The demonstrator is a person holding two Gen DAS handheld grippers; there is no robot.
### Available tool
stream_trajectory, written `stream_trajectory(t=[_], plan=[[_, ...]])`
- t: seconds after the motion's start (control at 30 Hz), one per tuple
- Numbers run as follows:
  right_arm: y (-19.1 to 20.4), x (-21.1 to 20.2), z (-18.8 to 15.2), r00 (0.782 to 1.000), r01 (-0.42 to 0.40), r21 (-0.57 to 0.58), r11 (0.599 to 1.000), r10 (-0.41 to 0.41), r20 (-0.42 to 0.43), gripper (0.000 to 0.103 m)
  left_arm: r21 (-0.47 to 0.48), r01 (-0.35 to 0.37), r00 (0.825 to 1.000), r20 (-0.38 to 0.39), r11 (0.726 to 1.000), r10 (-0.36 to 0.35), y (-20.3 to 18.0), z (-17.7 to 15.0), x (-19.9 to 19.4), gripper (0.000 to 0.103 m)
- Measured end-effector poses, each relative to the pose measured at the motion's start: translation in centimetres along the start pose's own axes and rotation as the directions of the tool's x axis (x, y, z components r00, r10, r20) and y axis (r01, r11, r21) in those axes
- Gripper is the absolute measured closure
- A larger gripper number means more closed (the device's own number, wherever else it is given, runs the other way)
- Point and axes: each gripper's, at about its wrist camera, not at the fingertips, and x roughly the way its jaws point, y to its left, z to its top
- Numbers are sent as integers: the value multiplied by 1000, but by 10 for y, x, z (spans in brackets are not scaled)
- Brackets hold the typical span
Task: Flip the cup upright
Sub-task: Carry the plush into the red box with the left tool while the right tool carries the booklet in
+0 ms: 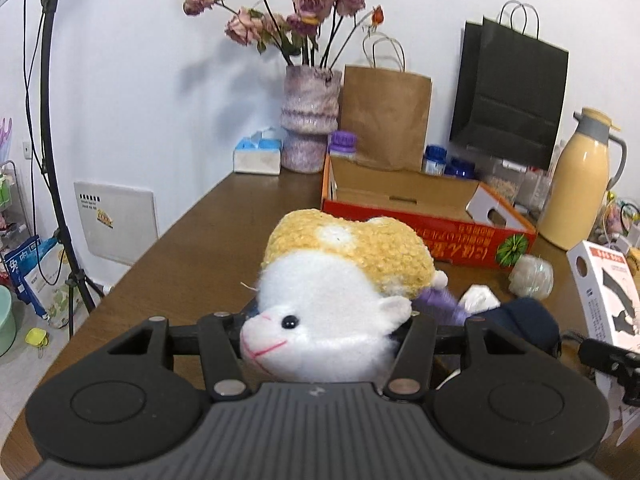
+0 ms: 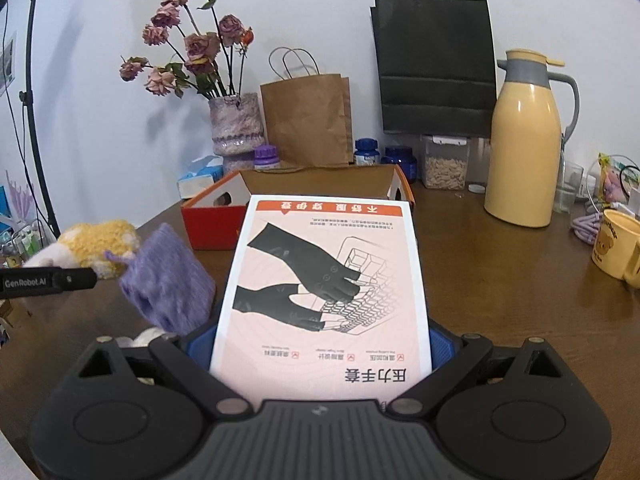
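Observation:
The yellow cup [image 2: 618,248] with a bear print stands on the brown table [image 2: 500,300] at the far right of the right wrist view. It is cut off by the frame edge, so its rim is unclear. My left gripper [image 1: 328,316] is shut on a white and yellow plush toy [image 1: 340,272], held above the table. A purple knitted piece [image 2: 168,280] hangs beside the toy. My right gripper [image 2: 320,340] is shut on a white glove box [image 2: 324,280], its blue pads [image 2: 200,344] pressed against the box sides. The cup is outside the left wrist view.
A red cardboard tray [image 2: 212,220] lies mid-table. Behind it stand a vase of dried roses [image 2: 236,124], a brown bag [image 2: 308,120], a black bag [image 2: 436,68], bottles and a seed jar [image 2: 446,164]. A yellow thermos [image 2: 524,140] stands right. The table edge runs along the left.

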Motion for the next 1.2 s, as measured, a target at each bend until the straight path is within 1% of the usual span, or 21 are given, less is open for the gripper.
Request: stream_trajectory(t=[0.33, 0.57, 0.87, 1.2], plan=[[9, 3, 25, 999, -23, -12, 1000, 23, 35, 6, 2, 25, 997, 72, 1000, -26, -2, 34, -12, 48], [11, 19, 47, 999, -30, -13, 999, 30, 44, 6, 12, 59, 994, 89, 998, -60, -14, 58, -2, 48], [14, 56, 81, 999, -31, -16, 999, 31, 23, 6, 0, 104, 993, 57, 995, -104, -31, 83, 38, 48], [7, 107, 122, 1000, -16, -15, 1000, 16, -8, 6, -5, 112, 994, 11, 994, -112, -50, 122, 95, 48]])
